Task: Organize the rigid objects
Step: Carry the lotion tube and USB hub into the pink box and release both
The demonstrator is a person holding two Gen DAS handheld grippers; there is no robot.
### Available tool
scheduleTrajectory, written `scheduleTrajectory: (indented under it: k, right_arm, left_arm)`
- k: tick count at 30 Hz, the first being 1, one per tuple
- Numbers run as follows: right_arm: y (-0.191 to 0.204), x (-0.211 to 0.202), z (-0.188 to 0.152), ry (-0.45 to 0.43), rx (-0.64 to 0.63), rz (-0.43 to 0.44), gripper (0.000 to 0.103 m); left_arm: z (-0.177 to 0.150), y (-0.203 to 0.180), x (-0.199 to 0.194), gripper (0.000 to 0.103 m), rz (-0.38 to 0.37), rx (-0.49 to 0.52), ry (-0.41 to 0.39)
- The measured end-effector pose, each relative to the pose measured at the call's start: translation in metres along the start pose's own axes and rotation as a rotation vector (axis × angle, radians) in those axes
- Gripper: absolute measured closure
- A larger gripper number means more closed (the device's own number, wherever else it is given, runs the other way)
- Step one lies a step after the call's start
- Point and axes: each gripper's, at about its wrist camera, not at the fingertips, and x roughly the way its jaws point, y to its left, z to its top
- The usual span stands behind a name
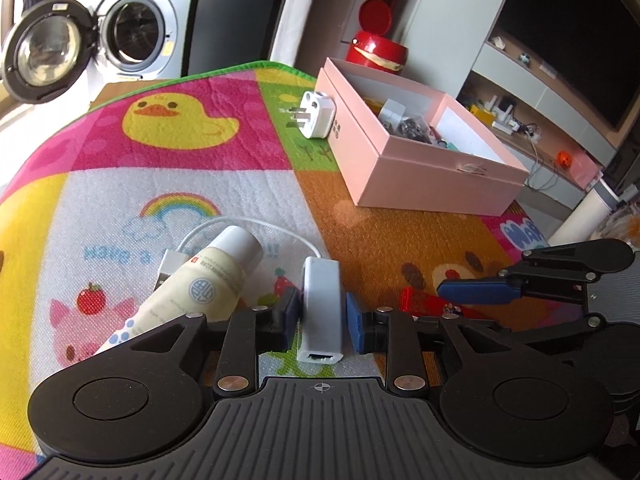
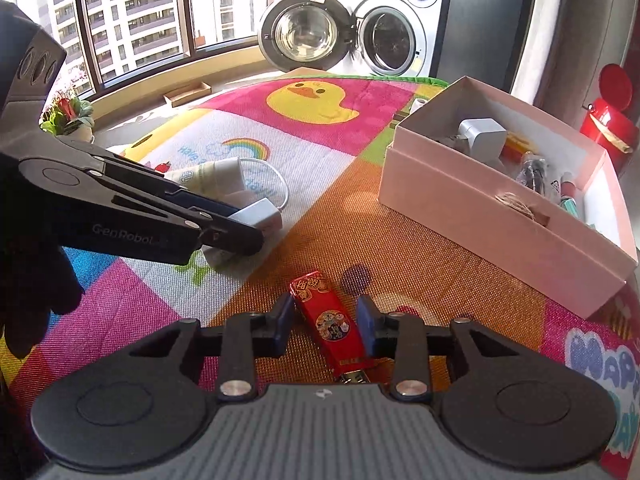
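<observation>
Two tools working over one play mat (image 1: 180, 184)
Left tool (image 1: 323, 316) is straddling one white adapter (image 1: 322, 300), spread; right tool (image 2: 325, 330) is straddling one red lighter (image 2: 332, 320), spread; one pink box (image 2: 520, 224) sitting at two o'clock.

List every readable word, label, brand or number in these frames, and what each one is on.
"GenRobot": side of the left tool; the ending is unclear.
"HAPP": play mat at its right edge, cut off by the frame.
Mirrored letters under the mat's rainbow: not reliably readable.
Cream tube: print too small.
Red nail clipper: Chinese characters, blurred.
Pink box: side marking too small.
</observation>
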Motion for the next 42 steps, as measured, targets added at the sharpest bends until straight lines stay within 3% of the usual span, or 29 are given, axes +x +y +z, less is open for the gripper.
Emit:
scheduleTrajectory:
  k: [3,7,11,15,18,23,26,30,33,36,39,42]
  right_arm:
    - [-0.001,-0.004,-0.003,0.005,0.021,-0.002,0.080]
    - [-0.010,-0.019,-0.009,0.004,0.079,0.012,0.081]
    - [-0.028,-0.052,-0.018,-0.041,0.140,0.012,0.081]
    - [-0.047,-0.094,-0.026,-0.114,0.196,-0.042,0.082]
    - [-0.058,-0.119,-0.029,-0.164,0.229,-0.075,0.082]
    - [-0.074,-0.151,-0.036,-0.257,0.270,-0.128,0.082]
    - [-0.081,-0.158,-0.040,-0.280,0.289,-0.132,0.082]
    - [-0.084,-0.155,-0.044,-0.280,0.300,-0.135,0.082]
    - [-0.086,-0.154,-0.048,-0.269,0.316,-0.144,0.082]
    - [-0.090,-0.159,-0.053,-0.274,0.330,-0.165,0.082]
    - [-0.097,-0.163,-0.051,-0.284,0.354,-0.171,0.082]
    - [-0.106,-0.167,-0.030,-0.316,0.356,-0.171,0.082]
  left_arm:
    - [-0.006,0.001,-0.004,0.074,-0.013,-0.001,-0.019]
    - [-0.009,-0.002,-0.009,0.077,0.005,-0.001,-0.027]
    - [-0.021,-0.024,-0.021,0.078,-0.005,0.129,-0.056]
    - [-0.018,-0.050,-0.046,0.078,-0.044,0.247,-0.120]
    - [0.010,-0.067,-0.071,0.078,-0.099,0.282,-0.196]
    - [0.080,-0.096,-0.114,0.078,-0.104,0.338,-0.409]
    - [0.125,-0.111,-0.121,0.078,-0.143,0.331,-0.468]
    - [0.178,-0.121,-0.095,0.077,-0.256,0.212,-0.458]
    - [0.188,-0.122,-0.066,0.076,-0.187,0.138,-0.497]
    - [0.172,-0.111,-0.049,0.076,-0.169,0.125,-0.420]
    - [0.135,-0.094,-0.043,0.076,-0.105,0.164,-0.331]
    - [0.092,-0.072,-0.050,0.076,-0.109,0.214,-0.264]
